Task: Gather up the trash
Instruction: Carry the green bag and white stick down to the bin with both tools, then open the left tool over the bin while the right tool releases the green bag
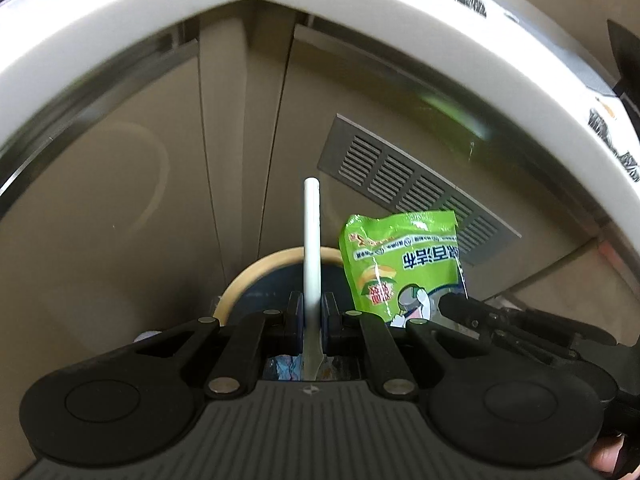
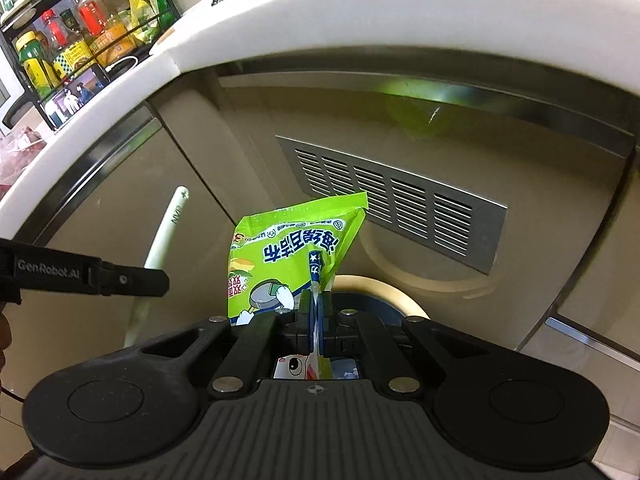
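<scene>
My left gripper [image 1: 312, 306] is shut on a white plastic stick [image 1: 311, 236] that stands upright between its pads. My right gripper [image 2: 316, 312] is shut on the edge of a green printed packet [image 2: 288, 248], which rises above the jaws. Both hang side by side over a round bin with a tan rim [image 1: 240, 276] and a dark inside. The left wrist view shows the packet [image 1: 404, 264] at right, with the right gripper's finger [image 1: 460, 306] beside it. The right wrist view shows the stick [image 2: 168, 224], a left gripper finger [image 2: 128, 278] and the bin rim [image 2: 400, 292].
A white countertop edge [image 1: 120, 36] curves overhead, above beige cabinet doors [image 1: 120, 220] with a metal vent grille [image 2: 392, 204]. On the counter at upper left stands a black rack of bottles [image 2: 80, 36]. Crumpled scraps [image 1: 286, 364] lie inside the bin below the jaws.
</scene>
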Demonstrator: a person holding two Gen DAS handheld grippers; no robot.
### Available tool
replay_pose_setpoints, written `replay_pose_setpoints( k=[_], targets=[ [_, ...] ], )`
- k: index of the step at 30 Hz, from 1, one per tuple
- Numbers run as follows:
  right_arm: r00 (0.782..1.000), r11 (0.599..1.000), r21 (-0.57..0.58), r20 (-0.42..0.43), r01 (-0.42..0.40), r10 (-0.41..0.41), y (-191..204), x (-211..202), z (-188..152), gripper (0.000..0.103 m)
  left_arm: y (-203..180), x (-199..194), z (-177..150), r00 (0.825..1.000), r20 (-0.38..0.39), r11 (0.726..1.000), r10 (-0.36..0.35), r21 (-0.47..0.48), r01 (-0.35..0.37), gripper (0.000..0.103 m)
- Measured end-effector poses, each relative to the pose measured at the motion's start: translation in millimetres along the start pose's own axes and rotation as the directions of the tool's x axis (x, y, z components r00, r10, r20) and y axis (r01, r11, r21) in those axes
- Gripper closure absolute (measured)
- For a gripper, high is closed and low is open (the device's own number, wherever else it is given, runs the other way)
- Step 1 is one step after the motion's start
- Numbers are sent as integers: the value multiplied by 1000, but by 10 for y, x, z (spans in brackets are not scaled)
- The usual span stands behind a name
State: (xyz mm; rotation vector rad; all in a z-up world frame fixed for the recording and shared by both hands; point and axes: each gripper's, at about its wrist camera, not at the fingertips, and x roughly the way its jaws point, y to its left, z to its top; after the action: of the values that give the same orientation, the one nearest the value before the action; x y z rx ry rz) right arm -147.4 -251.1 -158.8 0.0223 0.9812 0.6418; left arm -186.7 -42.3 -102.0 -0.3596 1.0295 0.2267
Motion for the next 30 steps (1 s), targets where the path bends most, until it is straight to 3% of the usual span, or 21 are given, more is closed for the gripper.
replay_pose_setpoints(
  k=[19,30],
  targets=[
    [993,999,-13,-111,31,-32,-22,555,-42,101,-169,613,-15,994,-108,999,19,44,-14,94],
    [980,998,-33,-189,55,-60,7,975,-93,101,-188,1090,-43,979,-201,997,27,70,-13,94]
  ],
)
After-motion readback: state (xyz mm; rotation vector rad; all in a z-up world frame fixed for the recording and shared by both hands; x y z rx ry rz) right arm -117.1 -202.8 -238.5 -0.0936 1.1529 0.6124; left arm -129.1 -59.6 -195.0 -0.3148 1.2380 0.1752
